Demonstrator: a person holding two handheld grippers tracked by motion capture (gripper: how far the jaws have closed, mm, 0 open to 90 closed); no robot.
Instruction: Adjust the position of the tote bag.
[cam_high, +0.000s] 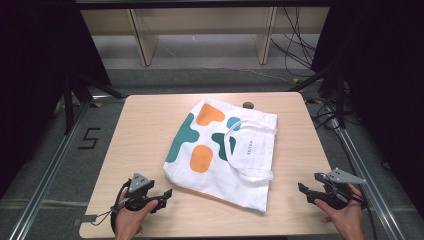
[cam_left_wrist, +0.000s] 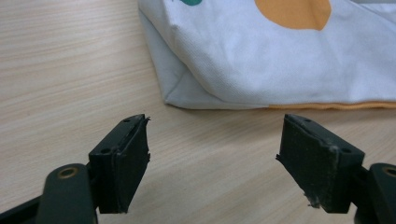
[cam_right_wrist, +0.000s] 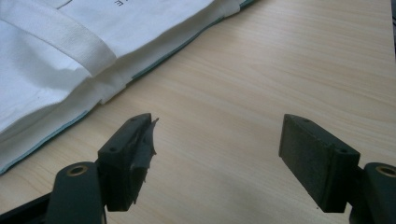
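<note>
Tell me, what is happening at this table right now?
A person holds a two-jaw gripper in each hand at the near edge of a wooden table. A white tote bag with teal and orange shapes lies flat between them. The left gripper and right gripper are both open, touching nothing.

A tote bag (cam_high: 220, 152) lies mid-worktop (cam_high: 145, 125); the left gripper (cam_high: 162, 196) sits near-left of it, the right gripper (cam_high: 306, 192) near-right, a small, possibly round object (cam_high: 247, 105) behind.
</note>
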